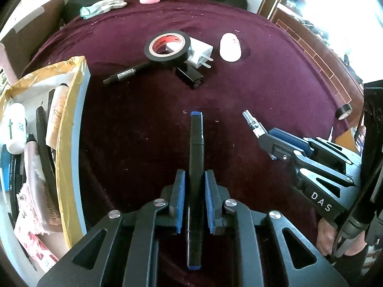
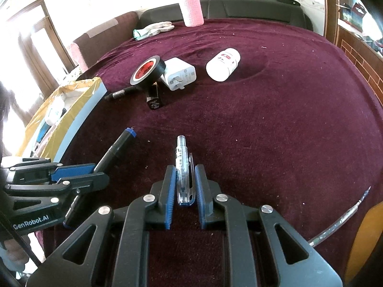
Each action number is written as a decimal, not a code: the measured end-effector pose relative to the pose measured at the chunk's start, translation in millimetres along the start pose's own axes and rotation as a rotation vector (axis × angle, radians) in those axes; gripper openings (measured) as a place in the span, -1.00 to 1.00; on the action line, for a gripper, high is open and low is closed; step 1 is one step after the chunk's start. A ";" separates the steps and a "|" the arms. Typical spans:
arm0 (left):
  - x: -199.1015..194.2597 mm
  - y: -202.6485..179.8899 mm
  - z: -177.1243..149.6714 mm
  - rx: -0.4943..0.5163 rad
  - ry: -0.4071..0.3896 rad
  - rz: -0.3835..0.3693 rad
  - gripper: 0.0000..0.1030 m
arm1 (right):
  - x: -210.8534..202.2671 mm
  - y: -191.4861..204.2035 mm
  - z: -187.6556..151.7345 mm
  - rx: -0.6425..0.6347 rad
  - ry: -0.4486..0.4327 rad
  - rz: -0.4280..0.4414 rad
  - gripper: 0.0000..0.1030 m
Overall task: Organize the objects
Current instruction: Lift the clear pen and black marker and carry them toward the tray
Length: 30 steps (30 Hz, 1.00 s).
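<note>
My left gripper (image 1: 195, 179) is shut on a black marker with blue ends (image 1: 196, 148), held above the maroon cloth; it also shows in the right wrist view (image 2: 112, 150). My right gripper (image 2: 183, 174) is shut on a clear pen barrel (image 2: 182, 165), seen in the left wrist view (image 1: 253, 124) too. On the cloth further back lie a black tape roll (image 1: 167, 46), a white charger (image 1: 199, 53), a white pill bottle (image 1: 230, 47), a small black box (image 1: 189, 75) and a black pen (image 1: 126, 73).
An open box (image 1: 71, 124) with tubes, bottles and pens stands at the left. A pink bottle (image 2: 191, 7) and a white glove (image 2: 153, 30) lie at the back. A small black tape roll (image 1: 343, 112) sits at the right edge. A thin pen refill (image 2: 344, 217) lies at my right.
</note>
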<state>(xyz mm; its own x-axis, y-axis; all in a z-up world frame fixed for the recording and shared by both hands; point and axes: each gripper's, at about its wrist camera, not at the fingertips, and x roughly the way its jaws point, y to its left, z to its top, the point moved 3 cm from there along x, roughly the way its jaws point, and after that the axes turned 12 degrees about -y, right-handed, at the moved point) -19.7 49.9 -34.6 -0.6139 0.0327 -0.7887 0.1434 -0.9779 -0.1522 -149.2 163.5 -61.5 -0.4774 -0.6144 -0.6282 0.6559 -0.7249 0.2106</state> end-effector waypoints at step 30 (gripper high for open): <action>-80.0 40.8 2.2 -0.246 -0.109 -0.152 -0.77 | -43.3 71.7 -2.8 0.129 -0.090 0.193 -0.74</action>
<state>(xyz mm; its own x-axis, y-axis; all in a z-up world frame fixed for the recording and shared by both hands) 33.6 6.9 23.7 -0.7207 0.1398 -0.6790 0.2188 -0.8835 -0.4141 -79.9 139.0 -21.2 -0.4046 -0.7663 -0.4991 0.6624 -0.6218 0.4177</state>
